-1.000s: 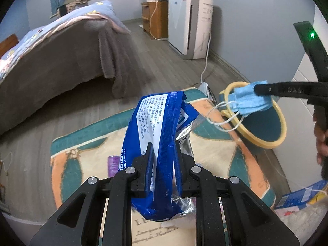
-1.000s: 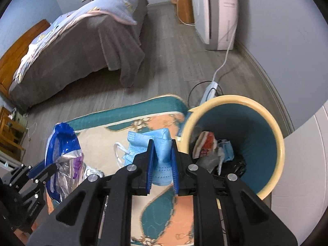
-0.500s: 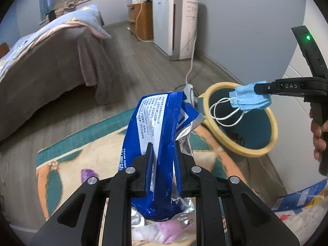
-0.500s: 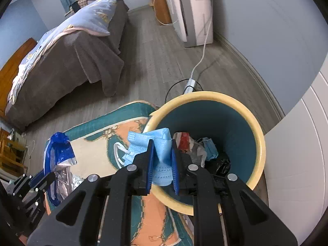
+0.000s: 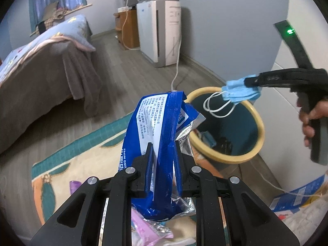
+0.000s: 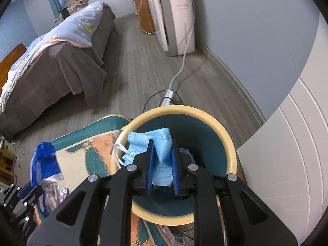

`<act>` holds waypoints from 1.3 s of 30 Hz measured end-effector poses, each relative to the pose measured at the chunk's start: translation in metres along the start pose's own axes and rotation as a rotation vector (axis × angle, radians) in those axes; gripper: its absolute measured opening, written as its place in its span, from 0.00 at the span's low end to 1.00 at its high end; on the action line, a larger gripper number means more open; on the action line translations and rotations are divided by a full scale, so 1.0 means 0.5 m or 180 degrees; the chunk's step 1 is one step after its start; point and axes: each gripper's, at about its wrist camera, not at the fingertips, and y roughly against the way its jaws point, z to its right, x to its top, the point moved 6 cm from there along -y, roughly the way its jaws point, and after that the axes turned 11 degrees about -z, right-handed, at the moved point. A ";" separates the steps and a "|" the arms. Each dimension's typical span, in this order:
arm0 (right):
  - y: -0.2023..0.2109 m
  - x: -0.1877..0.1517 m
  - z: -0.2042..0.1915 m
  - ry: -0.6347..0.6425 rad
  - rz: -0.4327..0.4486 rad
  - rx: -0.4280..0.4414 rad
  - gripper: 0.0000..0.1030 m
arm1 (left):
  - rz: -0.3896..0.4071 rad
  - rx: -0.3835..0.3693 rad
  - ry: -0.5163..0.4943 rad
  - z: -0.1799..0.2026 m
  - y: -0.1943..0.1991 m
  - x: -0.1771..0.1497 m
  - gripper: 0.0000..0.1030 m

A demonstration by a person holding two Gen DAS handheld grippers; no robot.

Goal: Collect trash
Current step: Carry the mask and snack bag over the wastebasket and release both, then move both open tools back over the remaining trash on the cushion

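- On the far left, a bed (image 5: 41, 65) stands well apart from the work; it plays no part in the job.
- Our left gripper (image 5: 163, 153) is clenched on a blue wipes packet (image 5: 162, 123), held upright over the patterned rug (image 5: 67, 157). The packet is near the bin but, as far as we can judge, not yet above its opening.
- Under that gripper, loose litter lies on the rug: a pink wrapper (image 5: 147, 227) and a small purple item (image 5: 74, 186). We judge these to be trash not yet collected.
- Further right stands the trash bin (image 6: 230, 149), yellow-rimmed and teal inside. Some rubbish already lies at its bottom, so part of the task looks done.
- Our right gripper (image 6: 162, 160) is clamped on a blue face mask (image 6: 143, 141), with its white ear loops (image 5: 217, 106) hanging free. In the right wrist view the mask sits over the bin's mouth, towards its left rim, so we think it is ready to be let go.
- At the far right edge, a hand (image 5: 311, 121) grips the right gripper's handle, and a blue carton (image 5: 297, 194) lies on the floor below; whether that is trash we cannot tell.
- What is left, by our reckoning: drop the mask, carry the packet over the bin, then gather the rug litter.
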 end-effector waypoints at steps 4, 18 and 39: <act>-0.019 -0.002 0.018 -0.0044 -0.0073 -0.0020 0.14 | 0.0025 -0.0076 -0.0048 0.034 -0.002 0.018 0.19; -0.044 -0.010 0.096 -0.0354 -0.0129 -0.0363 0.14 | -0.0209 -0.0427 -0.0029 0.161 -0.111 0.092 0.20; -0.030 0.003 0.090 -0.0411 0.0067 -0.0430 0.64 | -0.0037 -0.0253 -0.0025 0.182 -0.122 0.140 0.80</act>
